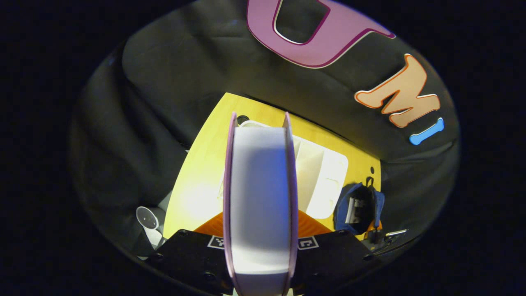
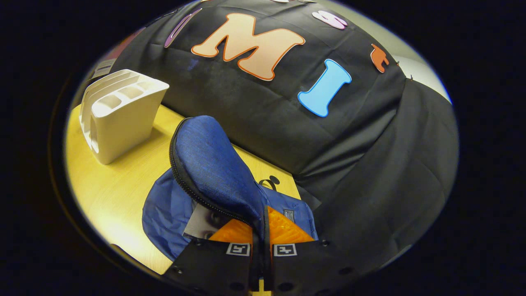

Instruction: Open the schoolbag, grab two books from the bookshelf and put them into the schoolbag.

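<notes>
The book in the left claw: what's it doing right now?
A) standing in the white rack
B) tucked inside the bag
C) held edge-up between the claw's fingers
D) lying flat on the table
C: the book stands clamped between the left claw fingers, above the table.

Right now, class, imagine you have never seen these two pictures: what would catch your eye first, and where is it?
In the left gripper view, a thick book with lilac covers stands between the left tongs, page edges towards the camera, above the yellow table. In the right gripper view, the right tongs pinch the blue schoolbag's flap and hold it up, a book already inside; the white bookshelf stands at the upper left.
</notes>
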Tool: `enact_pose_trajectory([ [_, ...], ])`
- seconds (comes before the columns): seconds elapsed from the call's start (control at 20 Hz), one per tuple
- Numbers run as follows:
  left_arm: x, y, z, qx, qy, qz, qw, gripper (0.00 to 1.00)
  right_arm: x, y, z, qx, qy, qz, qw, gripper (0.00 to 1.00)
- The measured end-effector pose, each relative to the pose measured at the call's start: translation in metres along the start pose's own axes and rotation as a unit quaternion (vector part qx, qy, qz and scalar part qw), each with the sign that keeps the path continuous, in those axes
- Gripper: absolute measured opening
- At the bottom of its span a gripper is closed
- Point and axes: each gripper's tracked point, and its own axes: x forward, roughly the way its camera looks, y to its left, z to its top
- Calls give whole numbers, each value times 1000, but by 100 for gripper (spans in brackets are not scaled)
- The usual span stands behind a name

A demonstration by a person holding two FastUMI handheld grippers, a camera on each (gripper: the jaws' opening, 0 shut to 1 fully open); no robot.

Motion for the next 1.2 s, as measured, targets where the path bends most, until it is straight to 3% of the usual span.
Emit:
enact_pose_trajectory([
  [0.2, -9, -50, -26, -42, 10, -78, 996, 41, -1, -1, 0, 7, -8, 11, 1000, 9],
  [0.55, 7, -137, -53, -32, -7, -181, 983, 41, -1, -7, 2, 20, -17, 28, 999, 5],
  [1.2, 134, -298, -137, -14, 15, -315, 949, 40, 4, -25, 9, 59, -33, 57, 996, 7],
])
